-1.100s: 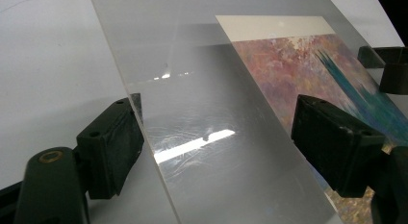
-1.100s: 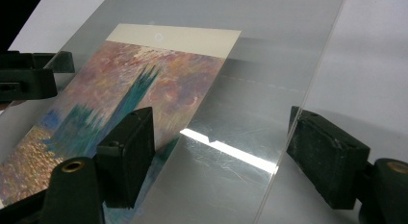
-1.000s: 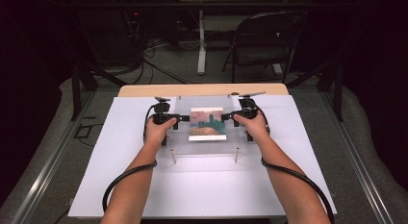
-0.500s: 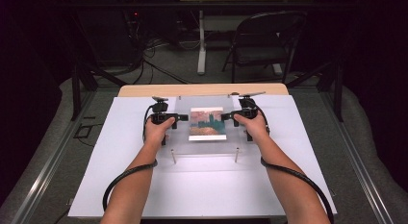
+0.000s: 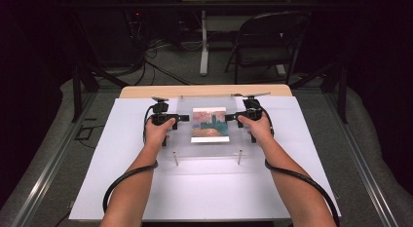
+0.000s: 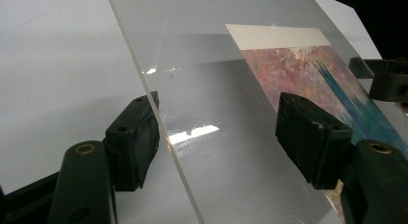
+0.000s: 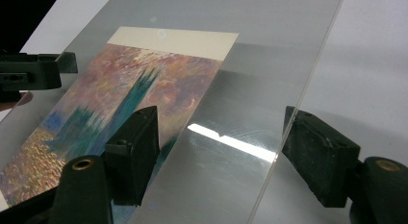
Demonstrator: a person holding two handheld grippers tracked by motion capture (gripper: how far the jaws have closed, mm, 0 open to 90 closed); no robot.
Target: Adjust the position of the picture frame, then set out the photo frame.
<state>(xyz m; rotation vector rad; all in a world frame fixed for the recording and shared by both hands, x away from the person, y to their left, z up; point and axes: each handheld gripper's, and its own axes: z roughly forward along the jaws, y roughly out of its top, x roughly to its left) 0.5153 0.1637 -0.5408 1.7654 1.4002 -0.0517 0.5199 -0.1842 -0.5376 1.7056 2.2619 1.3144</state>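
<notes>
Clear acrylic sheet (image 5: 209, 123), raised on small posts over the white worktop (image 5: 195, 188), with a painted print (image 5: 210, 124) lying under its centre. You held your left gripper (image 5: 181, 118) at the sheet's left edge and your right gripper (image 5: 233, 118) at its right edge. Both sets of fingers straddled those edges, just closing, pads not yet pressing.

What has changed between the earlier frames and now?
Little to see from above. The left gripper and right gripper have both just been closing their jaws, each straddling a side edge of the clear sheet, but the pads still stand off it, so nothing is gripped yet. Both hands, the sheet on its pegs and the picture stayed where they were.
</notes>
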